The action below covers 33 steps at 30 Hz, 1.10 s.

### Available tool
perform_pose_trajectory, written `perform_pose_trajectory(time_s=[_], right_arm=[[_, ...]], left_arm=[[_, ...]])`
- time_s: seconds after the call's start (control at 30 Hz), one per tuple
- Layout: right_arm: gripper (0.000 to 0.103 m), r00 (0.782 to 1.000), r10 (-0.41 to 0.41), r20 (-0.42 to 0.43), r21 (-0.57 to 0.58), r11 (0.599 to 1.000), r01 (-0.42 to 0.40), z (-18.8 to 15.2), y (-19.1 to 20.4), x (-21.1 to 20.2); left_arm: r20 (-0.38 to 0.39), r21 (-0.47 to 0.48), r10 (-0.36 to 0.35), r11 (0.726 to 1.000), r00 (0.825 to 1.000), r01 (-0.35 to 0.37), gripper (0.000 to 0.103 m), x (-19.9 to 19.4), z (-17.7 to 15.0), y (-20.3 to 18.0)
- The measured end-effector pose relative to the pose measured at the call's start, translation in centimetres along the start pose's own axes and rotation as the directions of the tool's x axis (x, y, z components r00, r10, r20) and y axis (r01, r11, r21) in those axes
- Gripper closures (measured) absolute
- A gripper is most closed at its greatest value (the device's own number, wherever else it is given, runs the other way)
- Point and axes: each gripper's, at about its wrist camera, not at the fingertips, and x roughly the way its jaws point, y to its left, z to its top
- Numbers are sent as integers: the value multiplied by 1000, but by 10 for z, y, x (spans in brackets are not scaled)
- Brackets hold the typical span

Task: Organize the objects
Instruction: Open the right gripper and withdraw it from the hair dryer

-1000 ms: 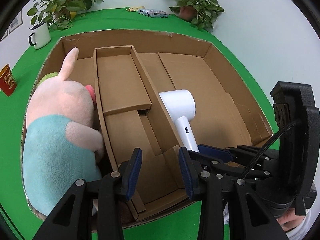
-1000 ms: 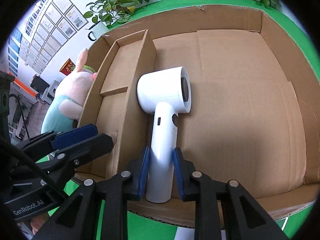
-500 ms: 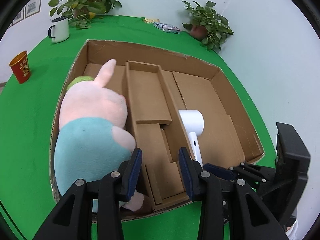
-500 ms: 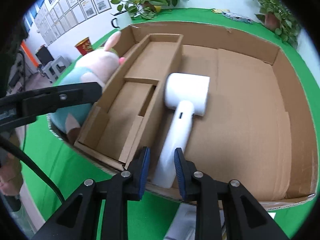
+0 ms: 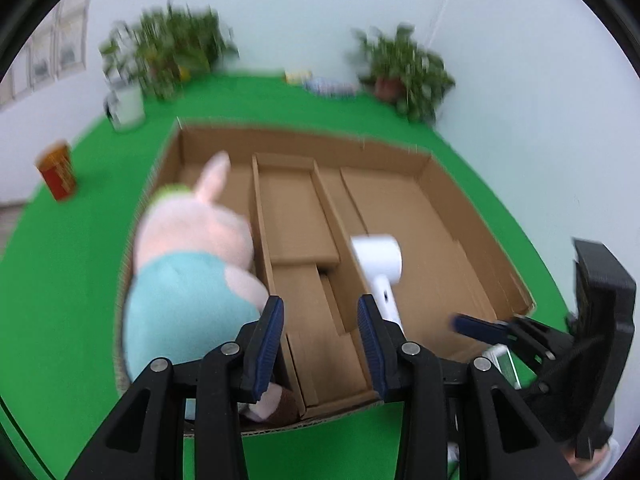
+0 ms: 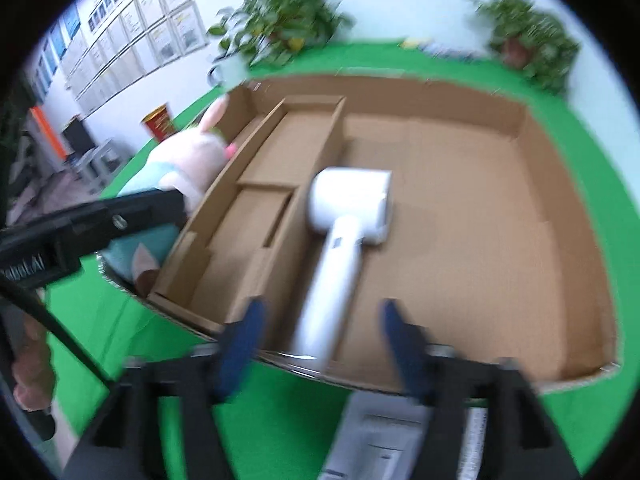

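Blue-padded black right gripper [image 6: 320, 336] sits at the bottom centre of the right wrist view, its jaws spread wide and holding nothing; the handle end of the white plastic hair dryer [image 6: 344, 236] lies between the pads without visibly touching either, though blur limits certainty. Blue-padded black left gripper [image 5: 320, 340] occupies the lower centre of the left wrist view, jaws likewise apart and empty, above the near edge of the shallow brown cardboard box [image 5: 472, 216]; the hair dryer lies flat in the box's wide compartment, right of centre in that view, its head just beside the long cardboard divider [image 5: 328, 216]; the pink plush pig in a teal shirt [image 5: 192, 264] fills the narrow compartment at left of frame. Outside the box, on the green cloth surface [image 5: 80, 280]: a red paper cup [image 5: 56, 170] at upper left, a white mug [image 5: 126, 106] and two potted green plants [image 5: 176, 48] along the top.
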Motion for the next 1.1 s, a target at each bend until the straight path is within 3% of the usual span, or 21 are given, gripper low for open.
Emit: perform_pose_trajectory(time_s=[0.03,0.1,0.13,0.27,0.33,0.5,0.53,0.57,0.63,0.67,0.7,0.73,0.77,0.8,0.83,0.87,0.9,0.97,1.1], right_arm=[[22,999,-24,41,-9,1000,24,-5,0,-8],[22,991,-65,116,-18,998,67,-16,2,-25],[22,987,-77,144,-17,997,80,-21,2,-32],[19,965,-147,219,5,989,149,-48,-1,-59],[18,952,-177,249,11,984,180,-61,0,-71],[20,943,-163,289,21,986,164,-84,-2,-84],[28,942,-153,300,21,988,154,-85,-3,-85],[50,941,-143,305,25,990,142,-87,-5,-87],[79,940,-164,300,41,986,159,-89,-8,-88],[79,936,-189,298,51,982,182,-91,-10,-88],[79,933,-197,300,63,980,187,-91,-12,-88],[77,934,-192,302,74,981,177,-92,-14,-89],[54,936,-181,303,83,983,163,-93,-17,-90],[35,938,-172,300,87,985,152,-93,-18,-90],[8,938,-164,305,86,986,144,-94,-19,-91],[3,934,-157,321,87,987,136,-97,-20,-92],[2,928,-157,338,86,987,136,-99,-22,-94],[1,930,-156,333,92,987,132,-101,-25,-95],[1,928,-125,351,143,987,78,-106,-37,-97]], left_arm=[[62,13,12,1000,998,-13,47,-11,-5,-6],[156,25,47,998,987,-52,11,-25,-15,-16],[216,26,85,995,973,-92,4,-34,-24,-22],[318,52,173,979,932,-199,1,-45,-51,-42],[326,69,205,968,923,-239,1,-45,-61,-52],[294,105,163,974,942,-202,1,-50,-83,-72],[292,103,153,976,944,-190,1,-53,-86,-76],[291,102,140,979,947,-176,3,-55,-90,-78],[282,104,107,984,953,-142,36,-58,-96,-82],[265,105,93,987,960,-124,72,-57,-97,-82],[243,101,85,989,966,-112,90,-57,-98,-82],[224,87,77,991,972,-99,90,-56,-98,-81],[230,77,74,993,970,-94,89,-58,-100,-80],[249,70,83,992,965,-103,82,-61,-102,-80],[264,68,101,990,959,-123,68,-63,-103,-79],[268,69,135,985,954,-159,19,-64,-104,-80],[275,60,169,979,947,-193,2,-65,-104,-78],[320,48,218,968,922,-246,0,-66,-106,-77],[288,65,257,956,922,-286,0,-53,-108,-72]])
